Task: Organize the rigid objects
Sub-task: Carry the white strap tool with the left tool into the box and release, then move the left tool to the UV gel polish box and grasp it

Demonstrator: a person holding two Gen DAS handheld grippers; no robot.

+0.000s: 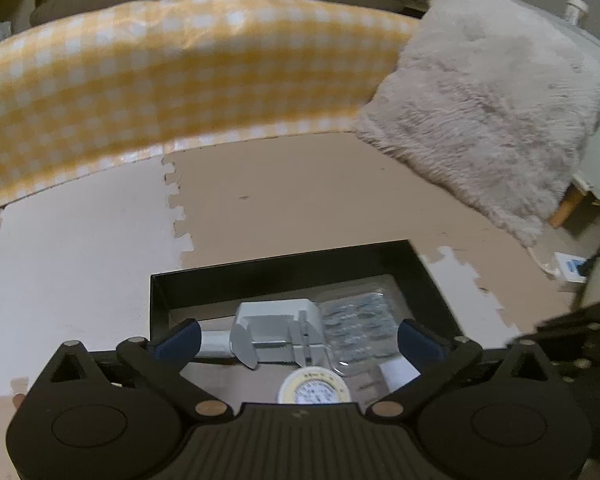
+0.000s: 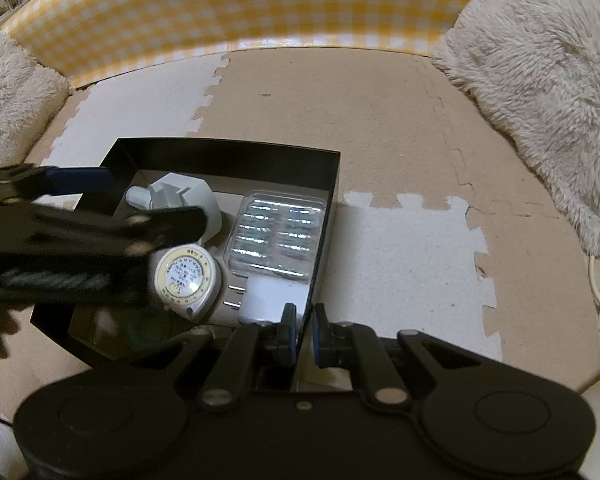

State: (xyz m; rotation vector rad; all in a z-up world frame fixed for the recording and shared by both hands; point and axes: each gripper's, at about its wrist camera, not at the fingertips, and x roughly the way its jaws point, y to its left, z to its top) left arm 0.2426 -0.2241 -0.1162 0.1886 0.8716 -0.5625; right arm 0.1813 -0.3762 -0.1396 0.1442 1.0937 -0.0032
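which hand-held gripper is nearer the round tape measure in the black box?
Left. The left hand-held gripper hangs open right over the round tape measure. The right hand-held gripper is shut on the black box wall, off to its side.

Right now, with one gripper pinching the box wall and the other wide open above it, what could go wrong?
1. The right gripper is shut on the thin wall of the box; a tug could tip it.
2. The left gripper hangs open over the tape measure; dropping down, it could knock the clamp.
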